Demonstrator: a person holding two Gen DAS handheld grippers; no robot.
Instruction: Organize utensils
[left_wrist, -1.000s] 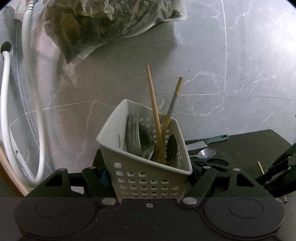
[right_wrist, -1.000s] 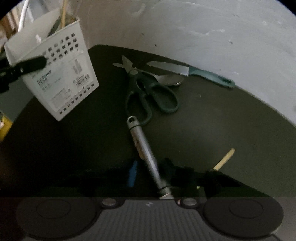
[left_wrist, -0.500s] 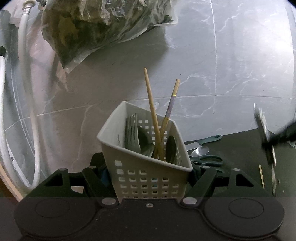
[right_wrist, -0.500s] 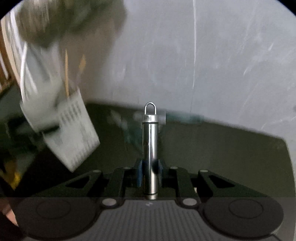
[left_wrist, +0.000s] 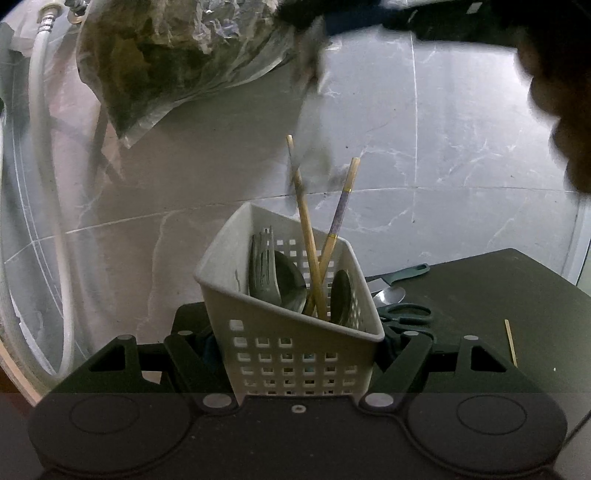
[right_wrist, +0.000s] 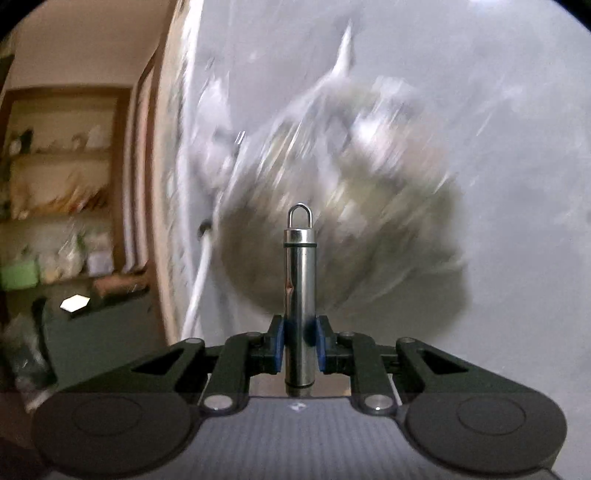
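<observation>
Right gripper (right_wrist: 300, 349) has lifted off the table (left_wrist: 480, 295), now clamping the steel handle (right_wrist: 300, 291), long axis running forward, loop end outward. Left gripper (left_wrist: 295, 354) is gripping the white caddy (left_wrist: 291, 354), chopsticks (left_wrist: 306, 236) standing inside.

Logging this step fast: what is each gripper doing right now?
Left gripper: closed on the white basket.
Right gripper: closed on the steel handle, its ring end pointing forward.
</observation>
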